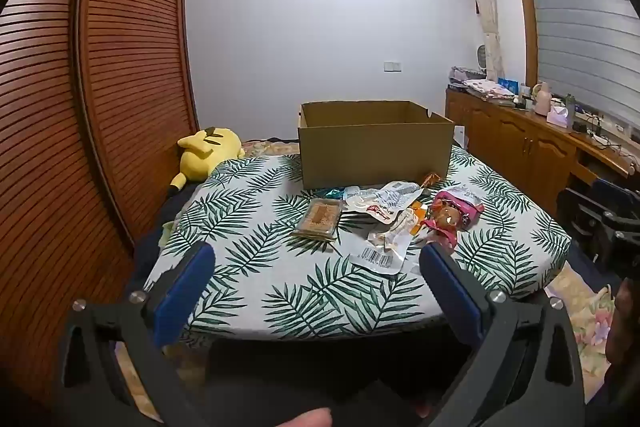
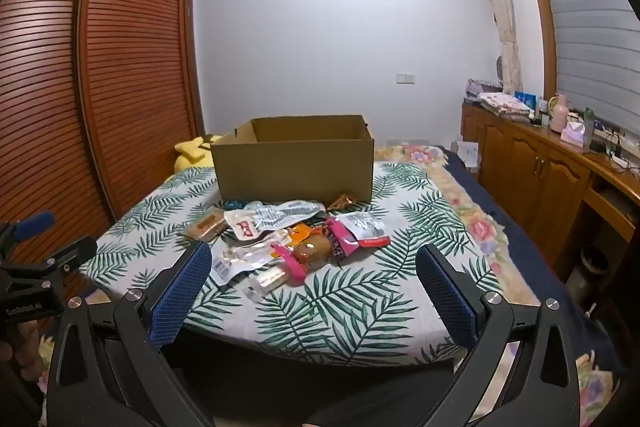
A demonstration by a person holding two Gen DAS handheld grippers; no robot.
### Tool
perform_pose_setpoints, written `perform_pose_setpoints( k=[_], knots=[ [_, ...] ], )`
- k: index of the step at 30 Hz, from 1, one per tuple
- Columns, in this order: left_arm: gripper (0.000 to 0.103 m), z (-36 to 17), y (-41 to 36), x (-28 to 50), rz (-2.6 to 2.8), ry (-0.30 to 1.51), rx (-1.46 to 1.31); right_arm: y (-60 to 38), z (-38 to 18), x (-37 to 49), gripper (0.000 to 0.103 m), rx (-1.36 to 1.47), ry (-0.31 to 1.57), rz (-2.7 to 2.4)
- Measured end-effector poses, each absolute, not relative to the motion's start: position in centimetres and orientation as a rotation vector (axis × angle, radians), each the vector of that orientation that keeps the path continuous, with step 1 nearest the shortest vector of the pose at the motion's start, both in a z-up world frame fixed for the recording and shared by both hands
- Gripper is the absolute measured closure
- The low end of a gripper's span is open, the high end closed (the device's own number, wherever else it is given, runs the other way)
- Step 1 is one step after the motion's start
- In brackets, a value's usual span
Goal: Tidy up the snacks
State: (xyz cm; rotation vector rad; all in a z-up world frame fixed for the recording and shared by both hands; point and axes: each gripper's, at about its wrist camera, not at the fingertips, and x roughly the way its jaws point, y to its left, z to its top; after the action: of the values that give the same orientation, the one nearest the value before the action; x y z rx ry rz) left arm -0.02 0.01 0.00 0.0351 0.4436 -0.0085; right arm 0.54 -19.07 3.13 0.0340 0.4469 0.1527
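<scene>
Several snack packets lie in a loose pile (image 1: 394, 215) on a leaf-print table (image 1: 260, 287), also in the right wrist view (image 2: 296, 239). Among them are a brown biscuit pack (image 1: 319, 219), a white pouch (image 1: 380, 201), a pink packet (image 1: 456, 211) and a barcode packet (image 1: 378, 259). An open cardboard box (image 1: 374, 147) stands behind the pile, also in the right wrist view (image 2: 294, 163); its inside is hidden. My left gripper (image 1: 316, 259) is open and empty over the table's near edge. My right gripper (image 2: 314, 263) is open and empty, just short of the pile.
A yellow plush toy (image 1: 208, 151) lies at the table's far left. A slatted wooden wardrobe (image 1: 100, 107) runs along the left. A wooden cabinet counter (image 2: 560, 163) with small items runs along the right. A flowered bedspread (image 2: 472, 219) lies beyond the table.
</scene>
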Motion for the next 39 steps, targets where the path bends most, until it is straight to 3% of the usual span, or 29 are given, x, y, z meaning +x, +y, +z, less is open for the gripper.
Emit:
perform_pose_setpoints(
  k=[39],
  knots=[
    [0.000,1.1,0.3,-0.1,-0.007,0.431,0.035,-19.0,3.4,0.3,0.000,0.020,0.439,0.141]
  ],
)
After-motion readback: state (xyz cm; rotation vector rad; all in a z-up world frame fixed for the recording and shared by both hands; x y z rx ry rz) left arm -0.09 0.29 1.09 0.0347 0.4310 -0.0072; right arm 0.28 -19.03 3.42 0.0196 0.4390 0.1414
